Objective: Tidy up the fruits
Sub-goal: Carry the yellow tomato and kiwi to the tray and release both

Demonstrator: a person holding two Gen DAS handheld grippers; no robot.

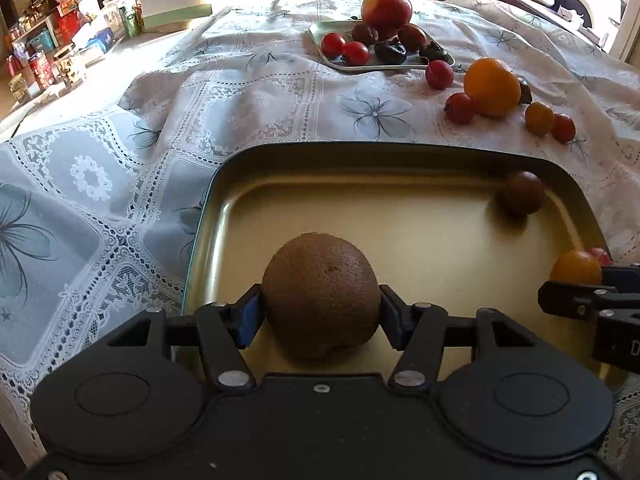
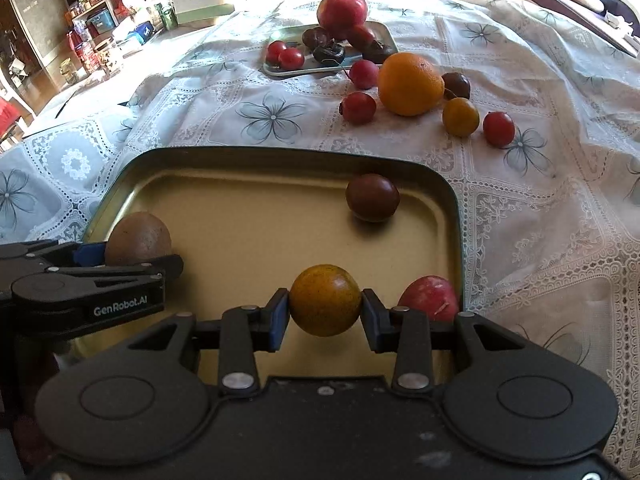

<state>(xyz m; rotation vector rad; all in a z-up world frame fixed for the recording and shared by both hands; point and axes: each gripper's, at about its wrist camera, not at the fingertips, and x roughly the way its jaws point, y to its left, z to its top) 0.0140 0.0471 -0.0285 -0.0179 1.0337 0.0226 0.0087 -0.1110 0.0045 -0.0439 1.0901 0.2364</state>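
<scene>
A gold metal tray [image 1: 400, 152] lies close in front on the lace tablecloth. My left gripper [image 1: 322, 314] is shut on a brown kiwi [image 1: 320, 292], held low over the tray's near left part. My right gripper [image 2: 325, 314] is shut on a small yellow-orange tomato [image 2: 325, 298] just above the tray's near right part. In the same tray [image 2: 280, 152] sit a dark brown tomato [image 2: 372, 197] at the far right corner and a red fruit [image 2: 430, 298] by the right wall. The right wrist view also shows the kiwi [image 2: 138, 238] between the left fingers [image 2: 160, 266].
Beyond the tray, an orange [image 2: 410, 84] and several small red, yellow and dark fruits lie loose on the cloth. A smaller silver tray [image 2: 280, 70] farther back holds a red apple [image 2: 342, 14], cherry tomatoes and dark fruits. Boxes and clutter stand past the table's far left edge.
</scene>
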